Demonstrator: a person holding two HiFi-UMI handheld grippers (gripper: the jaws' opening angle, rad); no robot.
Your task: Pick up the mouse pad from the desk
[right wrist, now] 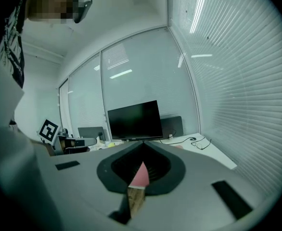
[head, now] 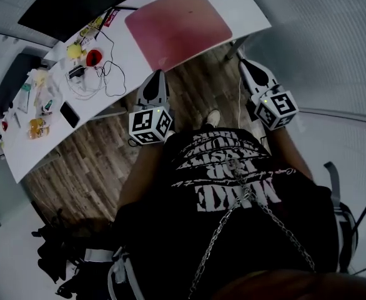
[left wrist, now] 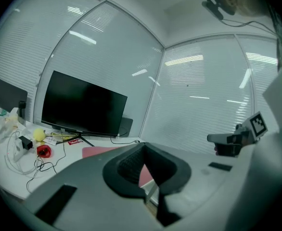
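Observation:
The pink mouse pad (head: 178, 27) lies flat on the white desk (head: 245, 8), in front of the dark monitor (head: 77, 5). Both grippers hang over the wooden floor, short of the desk's near edge and apart from the pad. My left gripper (head: 158, 74) is shut and holds nothing; it points at the pad's near left corner. My right gripper (head: 243, 61) is shut and empty too, near the desk's right corner. In the left gripper view the pad (left wrist: 95, 151) shows beyond the closed jaws (left wrist: 143, 147). In the right gripper view a pink sliver of the pad (right wrist: 141, 177) shows below the closed jaws (right wrist: 142, 144).
Left of the pad lie tangled cables (head: 98, 80), a red item (head: 93, 57), a yellow ball (head: 75, 50), a phone (head: 69, 114) and small clutter. Glasses (right wrist: 198, 142) rest at the desk's far right end. Blind-covered glass walls (left wrist: 208, 95) enclose the room. Bags (head: 64, 261) lie on the floor.

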